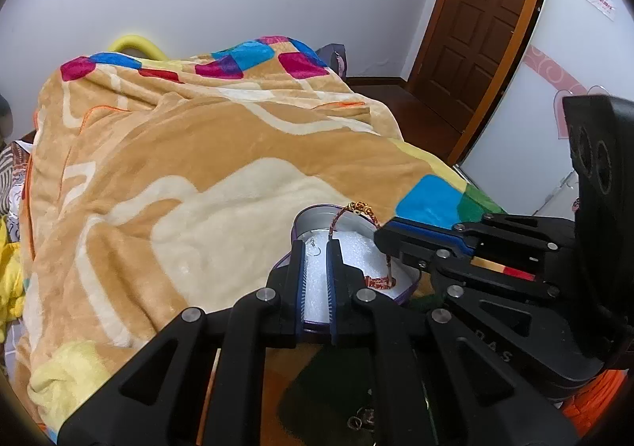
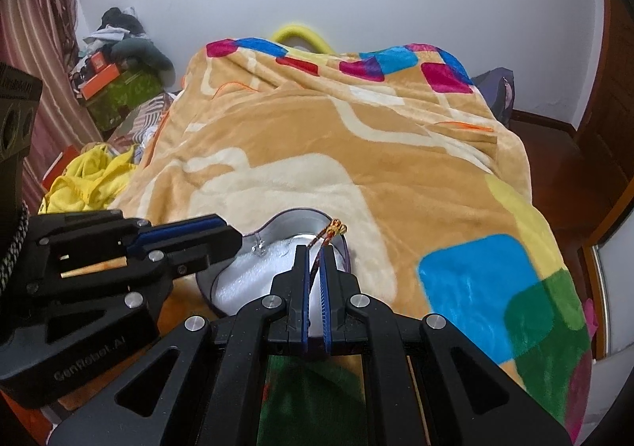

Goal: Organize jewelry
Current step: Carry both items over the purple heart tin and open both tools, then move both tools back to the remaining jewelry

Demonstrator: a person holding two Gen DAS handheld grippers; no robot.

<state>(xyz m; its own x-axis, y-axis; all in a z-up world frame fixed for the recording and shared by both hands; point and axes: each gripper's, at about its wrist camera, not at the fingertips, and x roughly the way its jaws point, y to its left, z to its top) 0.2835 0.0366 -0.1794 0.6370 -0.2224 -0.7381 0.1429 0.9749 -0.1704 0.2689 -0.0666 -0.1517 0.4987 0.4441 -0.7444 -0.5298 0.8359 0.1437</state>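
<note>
A purple heart-shaped tin lined with white foam sits on the blanket; it also shows in the right wrist view. A red-and-gold braided bracelet hangs over the tin. My right gripper is shut on the bracelet, holding it above the foam; it enters the left wrist view from the right. My left gripper is narrowly open over the tin's near side, and the bracelet's cord touches its right finger. A small clear earring lies on the foam.
A tan fleece blanket with coloured squares covers the bed. More small jewelry lies on a dark green patch below my left gripper. Yellow clothes and boxes are piled at the left. A brown door stands at the right.
</note>
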